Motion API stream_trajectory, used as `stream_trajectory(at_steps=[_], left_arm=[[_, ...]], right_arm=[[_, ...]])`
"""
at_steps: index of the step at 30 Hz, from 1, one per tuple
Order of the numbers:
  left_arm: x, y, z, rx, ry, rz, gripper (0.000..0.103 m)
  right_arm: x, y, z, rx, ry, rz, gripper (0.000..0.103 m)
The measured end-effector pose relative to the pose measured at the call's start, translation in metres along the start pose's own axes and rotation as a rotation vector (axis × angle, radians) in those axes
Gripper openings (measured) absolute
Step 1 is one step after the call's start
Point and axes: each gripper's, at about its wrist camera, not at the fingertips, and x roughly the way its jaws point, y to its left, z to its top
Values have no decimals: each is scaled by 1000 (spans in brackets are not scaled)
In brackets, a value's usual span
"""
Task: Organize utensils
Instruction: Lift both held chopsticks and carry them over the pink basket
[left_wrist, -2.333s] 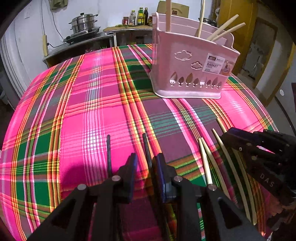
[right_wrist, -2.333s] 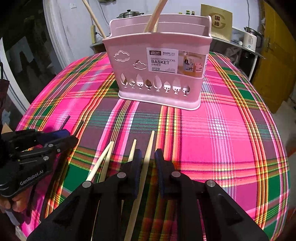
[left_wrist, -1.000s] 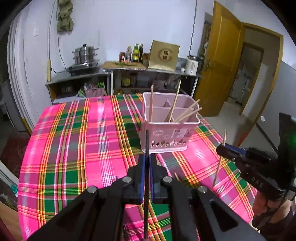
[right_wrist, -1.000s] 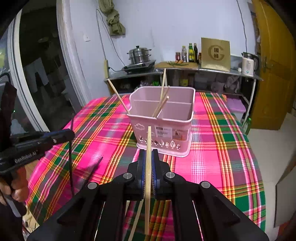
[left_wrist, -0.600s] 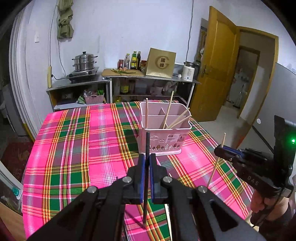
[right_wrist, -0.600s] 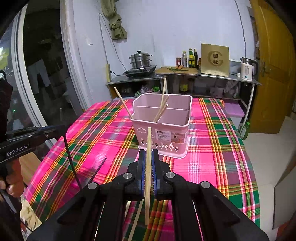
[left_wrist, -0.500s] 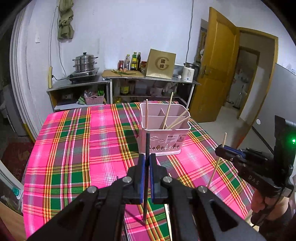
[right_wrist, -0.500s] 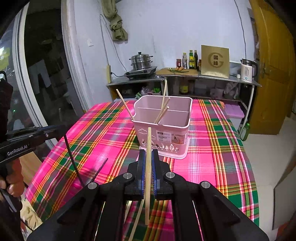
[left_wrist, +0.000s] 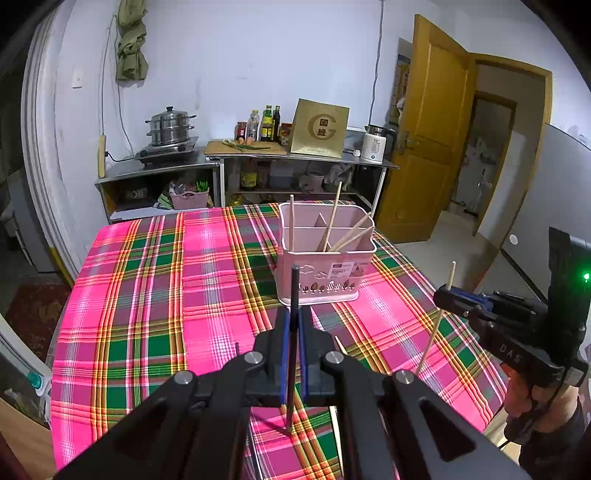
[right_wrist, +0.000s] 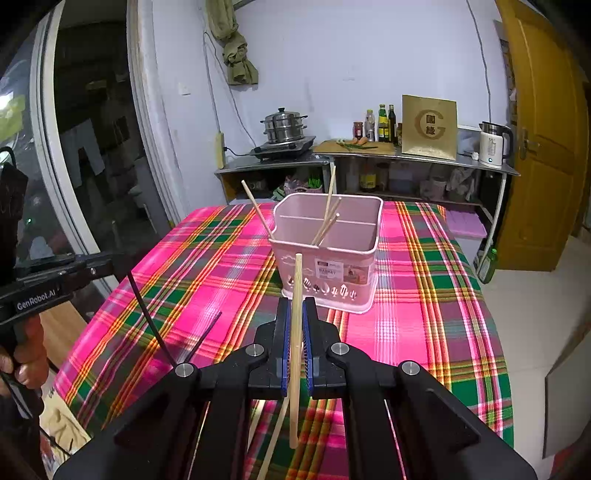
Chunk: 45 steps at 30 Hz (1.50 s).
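A pink chopstick basket (left_wrist: 325, 262) stands on the plaid tablecloth and holds several wooden chopsticks; it also shows in the right wrist view (right_wrist: 328, 251). My left gripper (left_wrist: 291, 325) is shut on a black chopstick (left_wrist: 293, 295), held upright above the table. My right gripper (right_wrist: 295, 325) is shut on a wooden chopstick (right_wrist: 295, 295), also upright. The right gripper shows in the left wrist view (left_wrist: 447, 295) at the right. The left gripper shows in the right wrist view (right_wrist: 118, 264) at the left. Both are held high, short of the basket.
A second black chopstick (right_wrist: 205, 334) and wooden chopsticks (right_wrist: 273, 435) lie on the tablecloth (left_wrist: 155, 295) below my grippers. Behind the table stands a steel counter (left_wrist: 229, 158) with a pot, bottles and a kettle. A yellow door (left_wrist: 428, 147) is at the right.
Both grippers closed on chopsticks that lay on the cloth and lifted them high above the table. In the last half second they have barely moved.
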Motion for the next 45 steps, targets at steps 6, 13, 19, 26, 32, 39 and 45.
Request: stream_trajectory(at_steps=[6,13,19,26,32,39,45], left_arm=[[-1,0,0,-3,1,1,5],[-2,-1,-2,1,1,0,5],[-3,-1,-2,1,2,0,5],[-3,-3,-2,5,8,-5,5],[-7,-2,1,7,8,-10,5],[-8,-4,4,14,8,-11,5],[-9,-6,11,21,5,-15,5]], right_arm=[[-6,-2,-3,3,-3,1,6],[-10,-3,-2,3,-10,1,6],[-12,-3,-3,4,-6,1,6],[-15,-3,-5,2,2,1,6],[-15,-5,-4,2,7,4,6],[-15,-5,-4,-1,8,4,6],[-15,-5,-1,-6,6,3,6]])
